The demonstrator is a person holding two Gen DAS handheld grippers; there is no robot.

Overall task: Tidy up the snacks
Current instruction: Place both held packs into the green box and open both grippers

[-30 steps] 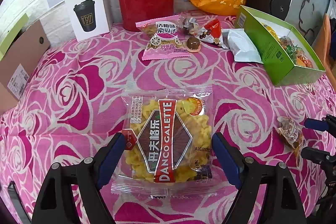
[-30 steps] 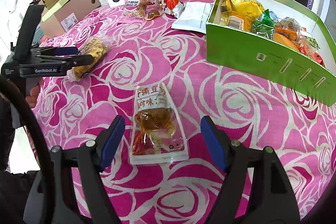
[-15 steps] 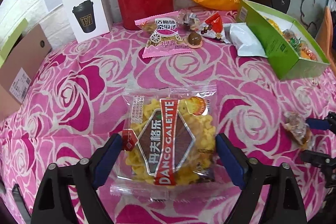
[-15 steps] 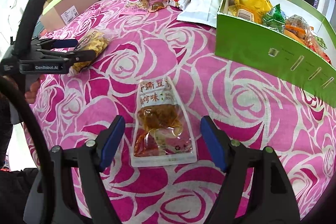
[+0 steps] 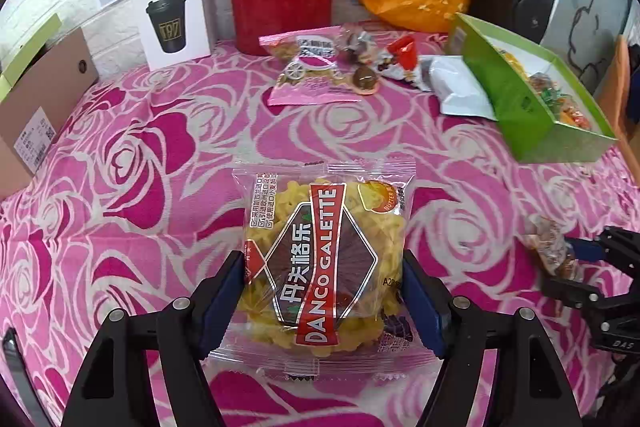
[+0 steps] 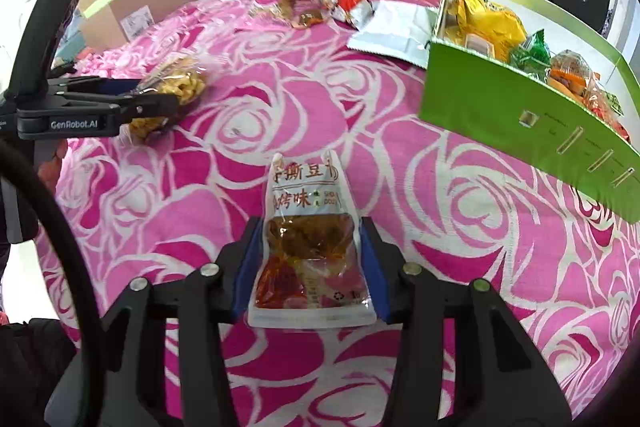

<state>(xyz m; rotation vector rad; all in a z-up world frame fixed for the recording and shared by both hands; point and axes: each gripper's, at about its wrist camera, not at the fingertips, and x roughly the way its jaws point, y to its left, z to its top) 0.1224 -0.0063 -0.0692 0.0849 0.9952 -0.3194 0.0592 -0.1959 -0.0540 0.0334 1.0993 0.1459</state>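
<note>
pink rose-patterned tablecloth (image 5: 168, 155), green box (image 5: 516, 115)

Left gripper (image 5: 323, 301): black plastic frame, 2 blue finger pads (image 5: 222, 301), 4 silver screws visible, white "GenRobot.AI" lettering on its side in the right wrist view. Right gripper (image 6: 311, 269): same black frame, blue pads, 4 silver screws, black cable (image 6: 60, 227) alongside.
</note>
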